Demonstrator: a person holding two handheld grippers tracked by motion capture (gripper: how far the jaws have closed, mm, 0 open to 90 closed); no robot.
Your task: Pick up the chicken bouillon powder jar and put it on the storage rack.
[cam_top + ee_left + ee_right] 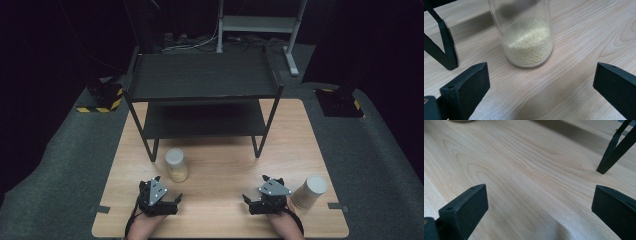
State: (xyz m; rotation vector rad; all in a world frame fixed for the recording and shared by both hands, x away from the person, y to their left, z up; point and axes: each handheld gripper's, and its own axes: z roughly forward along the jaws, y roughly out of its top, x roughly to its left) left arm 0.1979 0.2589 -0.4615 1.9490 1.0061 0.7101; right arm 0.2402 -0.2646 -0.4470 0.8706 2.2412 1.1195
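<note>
High view: left gripper (167, 201) sits near the table's (225, 165) near edge, the grain jar (176, 165) upright just beyond it; right gripper (255, 202) rests beside a second jar (310, 191). Left gripper view: jaws spread wide, grain jar (526, 35) straight ahead, untouched. Right gripper view: jaws wide over bare wood, shelf leg (615, 150) far right

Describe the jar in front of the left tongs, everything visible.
The jar is a clear, round, straight-walled container, glass or plastic by its look, standing upright on the wooden table. Pale yellow fine grains fill roughly its lower part; the wall above them is see-through. In the high view its top looks pale and closed. It stands just ahead of the open left tongs, apart from them, beside the front left leg of the black shelf rack. Nothing but the table touches it.
</note>
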